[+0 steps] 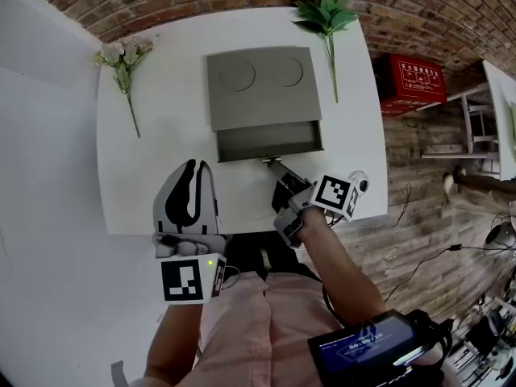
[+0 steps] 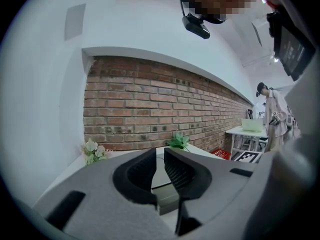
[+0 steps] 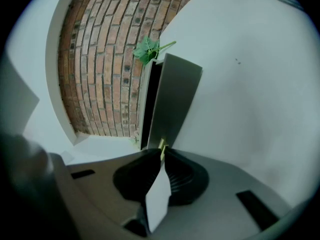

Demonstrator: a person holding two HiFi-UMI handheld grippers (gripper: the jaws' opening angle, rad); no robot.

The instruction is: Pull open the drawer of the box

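Observation:
A grey box [image 1: 258,87] with two round marks on its lid sits on the white table [image 1: 137,192]. Its drawer [image 1: 268,142] stands pulled out toward me, and the hollow inside shows. At the middle of the drawer front, my right gripper [image 1: 274,165] is shut on the small yellowish pull tab [image 3: 161,145]. In the right gripper view the drawer front [image 3: 175,99] rises just past the gripper [image 3: 162,151]. My left gripper [image 1: 189,168] hangs over the table's near edge, left of the drawer. Its jaws are nearly together with nothing between them [image 2: 160,156].
A sprig of white flowers [image 1: 122,63] lies at the table's far left. A green leafy sprig [image 1: 326,14] lies at the far right beside the box. A brick wall runs behind. A red crate [image 1: 411,81] sits on the wooden floor to the right.

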